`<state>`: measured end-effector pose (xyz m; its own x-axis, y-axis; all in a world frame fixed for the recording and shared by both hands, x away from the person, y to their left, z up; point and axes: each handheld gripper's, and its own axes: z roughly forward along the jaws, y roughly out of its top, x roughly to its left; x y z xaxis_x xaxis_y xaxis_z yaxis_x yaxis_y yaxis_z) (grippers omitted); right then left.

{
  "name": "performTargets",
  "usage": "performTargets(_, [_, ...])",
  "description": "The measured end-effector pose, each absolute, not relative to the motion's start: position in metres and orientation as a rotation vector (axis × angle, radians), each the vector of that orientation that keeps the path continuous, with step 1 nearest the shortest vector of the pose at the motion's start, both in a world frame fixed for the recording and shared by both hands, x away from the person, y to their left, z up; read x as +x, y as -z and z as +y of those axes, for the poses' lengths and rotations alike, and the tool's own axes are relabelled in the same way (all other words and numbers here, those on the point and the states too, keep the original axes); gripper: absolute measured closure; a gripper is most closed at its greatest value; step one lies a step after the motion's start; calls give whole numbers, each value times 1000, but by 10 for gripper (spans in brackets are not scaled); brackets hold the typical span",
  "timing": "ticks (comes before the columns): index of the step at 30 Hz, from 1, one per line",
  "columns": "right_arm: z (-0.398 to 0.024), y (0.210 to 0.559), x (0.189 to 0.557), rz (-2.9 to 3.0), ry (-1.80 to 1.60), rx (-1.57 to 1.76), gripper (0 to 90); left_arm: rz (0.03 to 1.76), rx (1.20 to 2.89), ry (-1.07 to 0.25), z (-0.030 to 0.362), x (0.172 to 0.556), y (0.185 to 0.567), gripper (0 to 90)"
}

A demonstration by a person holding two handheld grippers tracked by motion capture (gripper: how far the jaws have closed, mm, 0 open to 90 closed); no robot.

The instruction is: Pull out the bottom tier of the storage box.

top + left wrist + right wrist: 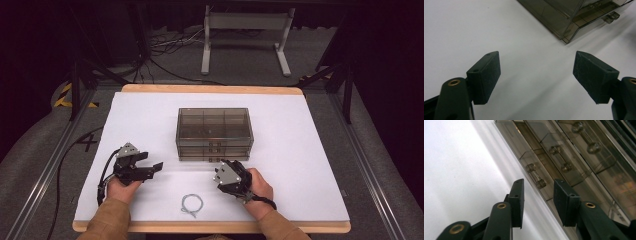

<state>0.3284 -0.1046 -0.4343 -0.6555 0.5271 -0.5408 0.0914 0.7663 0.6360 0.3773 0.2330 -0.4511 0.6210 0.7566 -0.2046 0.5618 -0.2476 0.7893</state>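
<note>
A smoky, see-through drawer box stands near the middle of the desk, which is covered in white, its drawer fronts facing the near edge where the person sits. It has three shallow drawers stacked one above the other, each with a small clear handle.

The right gripper sits just in front of the box, a little toward the near edge, pointing at the lowest drawer front. In the right gripper view its jaws stand partly spread, and the bottom drawer handle lies just beyond the tips, lined up with the gap between them; the pads do not press on it. The middle handle and the top handle rise behind it in a row.

The left gripper rests off to the left side of the box, closer to the near-left corner of the desk, and well apart from the box. In the left gripper view its jaws are spread wide over bare white surface, with nothing between them, and the corner of the drawer box shows farther off.

A small loop of thin grey wire lies on the desk by the near edge, between the two hands.
</note>
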Motion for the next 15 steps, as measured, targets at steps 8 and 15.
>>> performTargets(8, [-120,434,333,2284,-917,531,579,1043,1934,-271,233,378,451,230])
performTargets(15, [-132,435,338,2321,-1046,608,549,1044,1934,-268,233,378,451,230])
